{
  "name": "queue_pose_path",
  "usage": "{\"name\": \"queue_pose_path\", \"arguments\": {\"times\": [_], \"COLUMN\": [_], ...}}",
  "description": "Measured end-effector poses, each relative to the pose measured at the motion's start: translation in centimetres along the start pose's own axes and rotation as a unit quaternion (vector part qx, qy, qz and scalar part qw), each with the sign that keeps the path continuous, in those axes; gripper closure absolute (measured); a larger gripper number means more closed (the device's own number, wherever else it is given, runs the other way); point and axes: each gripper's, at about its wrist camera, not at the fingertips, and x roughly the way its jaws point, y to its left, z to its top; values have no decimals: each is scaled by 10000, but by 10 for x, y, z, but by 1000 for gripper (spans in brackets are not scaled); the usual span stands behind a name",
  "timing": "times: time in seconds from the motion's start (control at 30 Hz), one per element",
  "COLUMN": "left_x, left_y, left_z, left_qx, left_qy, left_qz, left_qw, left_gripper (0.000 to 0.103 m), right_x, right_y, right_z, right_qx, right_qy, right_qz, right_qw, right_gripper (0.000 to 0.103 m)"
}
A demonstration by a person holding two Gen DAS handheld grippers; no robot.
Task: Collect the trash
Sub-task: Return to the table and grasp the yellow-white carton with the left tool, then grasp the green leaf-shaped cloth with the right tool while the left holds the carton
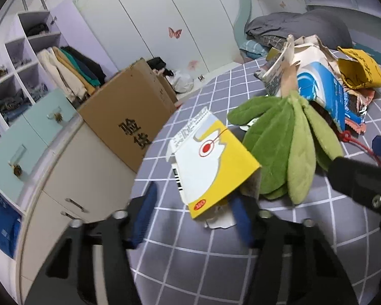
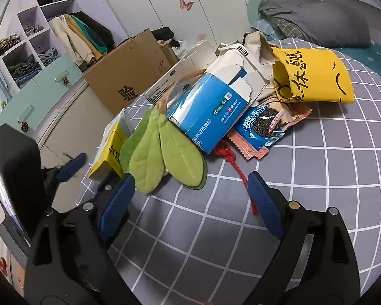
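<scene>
At far left I see a brown carton [image 1: 129, 117] beside the bed edge. My left gripper [image 1: 193, 211] stands wide, its jaws flanking the yellow-and-white box [image 1: 210, 167], whose near end hides the right pad. A green plush leaf [image 2: 162, 147] covers part of the blue box [image 2: 210, 109]. My right gripper [image 2: 190, 195] gapes over bare checked sheet [image 2: 330, 178]; the snack wrapper [image 2: 264, 124] is part-buried

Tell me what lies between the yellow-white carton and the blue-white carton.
The green plush leaf toy lies between the yellow-white carton and the blue-white carton, clearest in the right wrist view.
</scene>
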Motion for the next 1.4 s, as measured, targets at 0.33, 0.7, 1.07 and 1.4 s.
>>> {"name": "queue_pose_path", "arguments": {"times": [0.33, 0.7, 1.07, 1.4], "left_x": [-12, -43, -43, -37], "left_y": [14, 64, 103, 127], "left_z": [-4, -30, -62, -85], "left_qx": [-512, -1598, -2141, -2456], "left_qy": [-34, -279, -111, -51], "left_qz": [-97, -492, -562, -576], "left_qw": [9986, 9855, 9751, 9676], "left_gripper": [95, 95, 95, 95], "right_x": [-2, -9, 11, 41], "right_y": [5, 31, 32, 54], "right_z": [0, -6, 5, 19], "right_qx": [-96, -600, -474, -672], "right_qy": [-100, -279, -48, -4], "right_qz": [-119, -307, -313, -619], "right_qw": [9998, 9973, 9984, 9958], "right_gripper": [15, 15, 15, 61]}}
